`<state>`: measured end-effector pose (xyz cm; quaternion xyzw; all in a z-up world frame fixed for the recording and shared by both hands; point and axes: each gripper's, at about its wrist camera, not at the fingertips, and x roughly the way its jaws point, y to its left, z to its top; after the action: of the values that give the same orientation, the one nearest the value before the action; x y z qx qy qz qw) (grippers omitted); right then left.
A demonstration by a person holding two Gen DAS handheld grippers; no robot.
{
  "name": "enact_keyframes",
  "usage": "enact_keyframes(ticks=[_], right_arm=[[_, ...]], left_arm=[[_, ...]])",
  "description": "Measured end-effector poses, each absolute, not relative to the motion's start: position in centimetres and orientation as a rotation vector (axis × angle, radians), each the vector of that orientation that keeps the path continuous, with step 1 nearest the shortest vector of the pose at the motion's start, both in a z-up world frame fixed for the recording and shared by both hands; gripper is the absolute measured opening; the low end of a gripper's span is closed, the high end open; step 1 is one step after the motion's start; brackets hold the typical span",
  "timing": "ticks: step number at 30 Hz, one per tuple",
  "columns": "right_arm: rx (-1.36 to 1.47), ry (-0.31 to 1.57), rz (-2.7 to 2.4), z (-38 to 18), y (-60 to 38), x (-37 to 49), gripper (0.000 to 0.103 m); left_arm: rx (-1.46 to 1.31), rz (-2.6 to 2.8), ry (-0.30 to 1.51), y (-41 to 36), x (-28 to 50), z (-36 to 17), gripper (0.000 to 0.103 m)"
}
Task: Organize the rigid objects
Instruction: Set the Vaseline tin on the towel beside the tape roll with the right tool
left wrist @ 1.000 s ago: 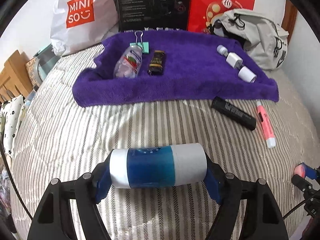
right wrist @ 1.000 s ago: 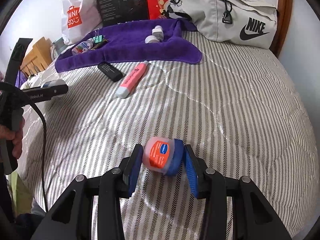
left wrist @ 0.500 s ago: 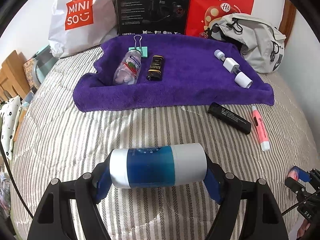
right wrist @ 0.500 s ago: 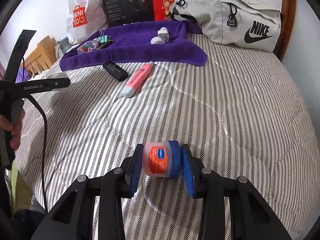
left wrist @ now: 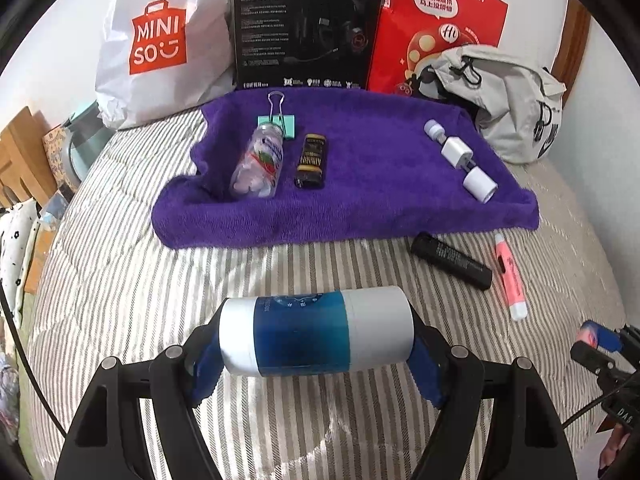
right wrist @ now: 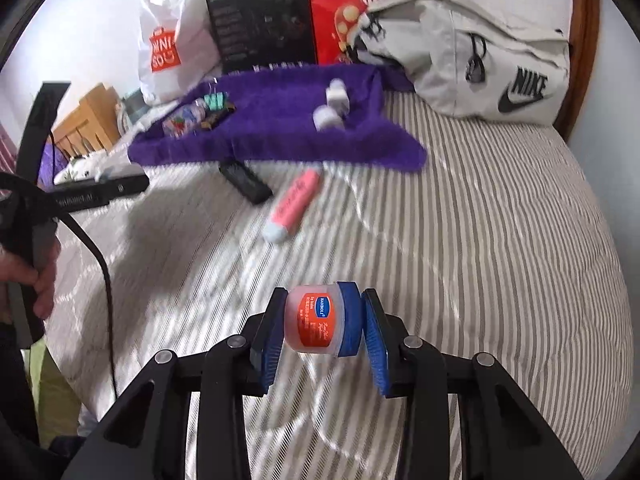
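My left gripper (left wrist: 316,344) is shut on a blue-and-white cylinder (left wrist: 316,330), held crosswise above the striped bed. My right gripper (right wrist: 322,328) is shut on a small pink lip-balm jar (right wrist: 320,324) with a blue lid, lifted off the bedcover. Ahead lies a purple towel (left wrist: 360,200) carrying a clear bottle (left wrist: 260,164), a teal binder clip (left wrist: 280,122), a dark small bottle (left wrist: 311,156) and a white charger with caps (left wrist: 460,156). A black tube (left wrist: 450,260) and a pink highlighter (left wrist: 509,280) rest on the bed just in front of the towel.
A white Miniso bag (left wrist: 160,40), a black box (left wrist: 304,24) and a red bag (left wrist: 440,28) stand against the wall behind the towel. A grey Nike bag (right wrist: 480,56) lies at the right. A hand (right wrist: 40,272) holds the left gripper's handle.
The right gripper closed on the lip-balm jar and lifted it, moving toward the towel. The left gripper with the cylinder has edged closer to the towel.
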<state>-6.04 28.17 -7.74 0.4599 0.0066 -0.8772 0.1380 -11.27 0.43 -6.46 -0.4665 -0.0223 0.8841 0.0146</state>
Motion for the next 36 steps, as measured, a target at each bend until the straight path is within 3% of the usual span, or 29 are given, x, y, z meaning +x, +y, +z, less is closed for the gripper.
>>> enact_keyframes(ticks=[17,27,36], right_arm=[[1.213,-0.045,-2.503,-4.9,24.5,-18.4,0.037],[1.282,0.063,-2.443,-8.0,20.1,-26.2,0.037],[1.325,0.24,-2.444,-10.3,17.1,-28.2,0.038]], left_arm=[[-1.43,2.79,-0.083,-1.5,-16.1,-4.8,0.076],[-1.481,2.839,-0.147,-5.7,-17.1,-5.8,0.076],[-1.488,2.842,-0.174,-7.1,-17.5,-6.3,0.076]])
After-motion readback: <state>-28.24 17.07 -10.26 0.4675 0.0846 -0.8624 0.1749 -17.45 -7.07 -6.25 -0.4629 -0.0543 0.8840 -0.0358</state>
